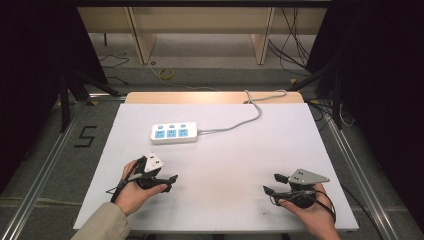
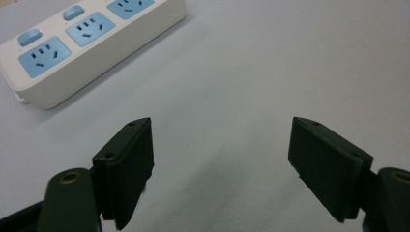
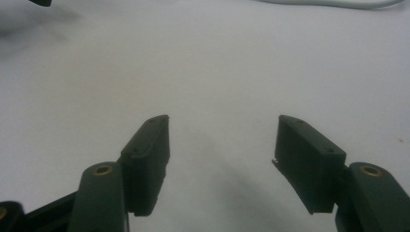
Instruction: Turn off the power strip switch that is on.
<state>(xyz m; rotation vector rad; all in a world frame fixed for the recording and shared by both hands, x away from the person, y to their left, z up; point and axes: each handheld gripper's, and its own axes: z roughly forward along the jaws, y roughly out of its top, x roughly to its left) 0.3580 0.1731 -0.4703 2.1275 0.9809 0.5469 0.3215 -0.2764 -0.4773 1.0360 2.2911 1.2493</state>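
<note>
A white power strip [image 1: 173, 132] with three blue sockets lies on the white table top [image 1: 220, 160], left of centre and toward the far side. Its grey cable [image 1: 252, 112] runs right and off the far edge. My left gripper [image 1: 171, 183] rests near the front left, held in a hand, jaws open and empty, pointing right. The left gripper view has the power strip [image 2: 82, 43] at upper left, beyond the open left gripper [image 2: 222, 164]. My right gripper [image 1: 272, 183] sits at the front right, open and empty, pointing left; the right gripper [image 3: 222, 159] faces bare table.
The table's front edge runs just below both hands. Beyond the far edge there are a floor with loose cables [image 1: 295, 45] and wooden furniture legs [image 1: 142, 45]. Metal rails [image 1: 45, 165] flank the table. The cable [image 3: 333, 3] crosses the top of the right gripper view.
</note>
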